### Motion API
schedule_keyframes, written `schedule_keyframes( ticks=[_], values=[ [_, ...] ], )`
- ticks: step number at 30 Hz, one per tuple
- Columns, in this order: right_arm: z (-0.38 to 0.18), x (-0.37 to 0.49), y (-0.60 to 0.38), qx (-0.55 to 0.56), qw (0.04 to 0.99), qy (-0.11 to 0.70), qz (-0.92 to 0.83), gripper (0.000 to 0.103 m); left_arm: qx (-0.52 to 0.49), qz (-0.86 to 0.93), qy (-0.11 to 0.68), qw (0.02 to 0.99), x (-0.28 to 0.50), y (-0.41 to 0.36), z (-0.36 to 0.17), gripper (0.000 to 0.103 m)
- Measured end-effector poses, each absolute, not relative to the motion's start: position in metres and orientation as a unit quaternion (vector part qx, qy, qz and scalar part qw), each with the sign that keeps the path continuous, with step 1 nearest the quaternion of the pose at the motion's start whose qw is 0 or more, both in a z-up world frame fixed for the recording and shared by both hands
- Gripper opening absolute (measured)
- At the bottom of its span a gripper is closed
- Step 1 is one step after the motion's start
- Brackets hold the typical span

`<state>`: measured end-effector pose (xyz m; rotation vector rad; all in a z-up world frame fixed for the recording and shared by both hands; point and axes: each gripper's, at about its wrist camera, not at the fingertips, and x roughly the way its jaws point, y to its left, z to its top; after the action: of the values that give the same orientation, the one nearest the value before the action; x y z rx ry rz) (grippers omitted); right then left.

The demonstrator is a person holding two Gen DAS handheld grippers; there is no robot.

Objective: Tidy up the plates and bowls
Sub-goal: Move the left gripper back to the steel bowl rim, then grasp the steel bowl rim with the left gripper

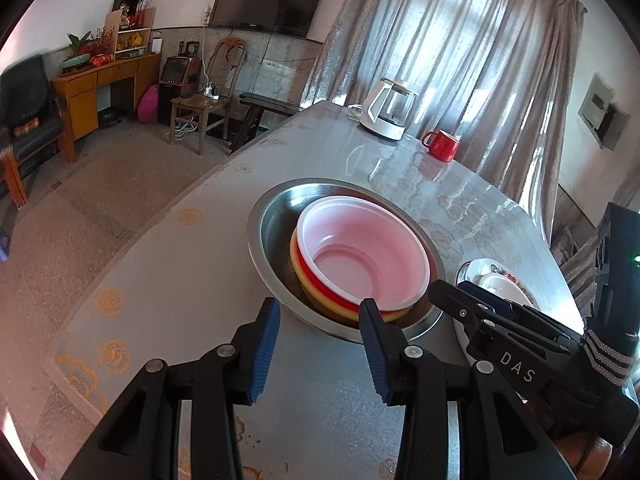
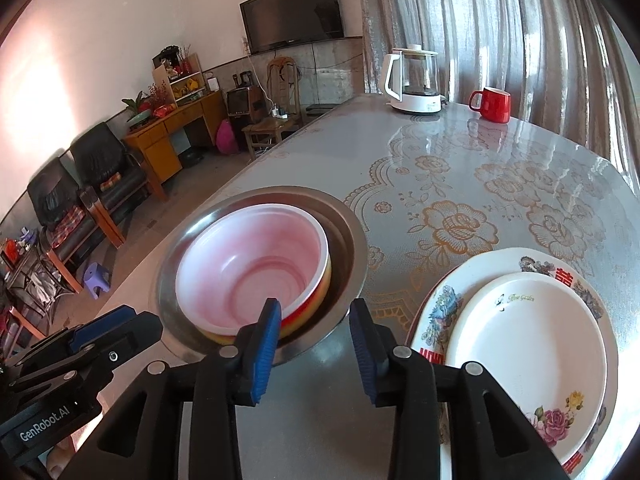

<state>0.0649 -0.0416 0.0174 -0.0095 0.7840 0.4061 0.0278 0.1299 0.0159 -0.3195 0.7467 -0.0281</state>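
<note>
A steel basin [image 1: 268,216] [image 2: 352,236] sits on the table and holds a stack of nested bowls: a pink-white bowl [image 1: 360,252] [image 2: 248,264] on top of red and yellow ones. To its right lies a small white plate [image 2: 528,348] stacked on a larger flowered plate [image 2: 440,304], partly seen in the left wrist view [image 1: 500,284]. My left gripper [image 1: 320,320] is open and empty, just in front of the basin's near rim. My right gripper [image 2: 314,320] is open and empty, hovering at the basin's near right rim, left of the plates.
A white-and-glass kettle [image 1: 388,108] [image 2: 416,80] and a red mug [image 1: 442,145] [image 2: 494,104] stand at the table's far end by the curtain. The table's left edge [image 1: 160,216] drops to the floor. Chairs and a desk stand beyond.
</note>
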Motion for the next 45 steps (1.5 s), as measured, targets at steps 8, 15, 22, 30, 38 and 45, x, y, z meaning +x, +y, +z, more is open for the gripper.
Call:
schedule_keyframes(
  ticks=[8, 15, 22, 30, 38, 45],
  values=[
    [0.012, 0.06, -0.061, 0.019, 0.906, 0.383, 0.179, 0.038, -0.123, -0.023, 0.36, 0.924, 0.027, 0.111, 0.017, 0.042],
    [0.013, 0.055, -0.08, 0.036, 0.911, 0.378, 0.162, 0.038, -0.09, -0.049, 0.358, 0.928, 0.025, 0.086, 0.019, 0.042],
    [0.016, 0.053, -0.097, 0.053, 0.915, 0.373, 0.145, 0.038, -0.07, -0.073, 0.357, 0.929, 0.026, 0.069, 0.021, 0.043],
    [0.015, 0.051, -0.098, 0.046, 0.917, 0.37, 0.142, 0.038, -0.1, -0.053, 0.361, 0.926, 0.029, 0.088, 0.018, 0.043],
    [0.01, 0.055, -0.09, 0.038, 0.913, 0.377, 0.153, 0.038, -0.131, -0.014, 0.363, 0.922, 0.035, 0.121, 0.014, 0.043],
    [0.006, 0.065, -0.085, 0.036, 0.908, 0.384, 0.166, 0.038, -0.14, 0.017, 0.363, 0.921, 0.045, 0.142, 0.013, 0.043]
  ],
)
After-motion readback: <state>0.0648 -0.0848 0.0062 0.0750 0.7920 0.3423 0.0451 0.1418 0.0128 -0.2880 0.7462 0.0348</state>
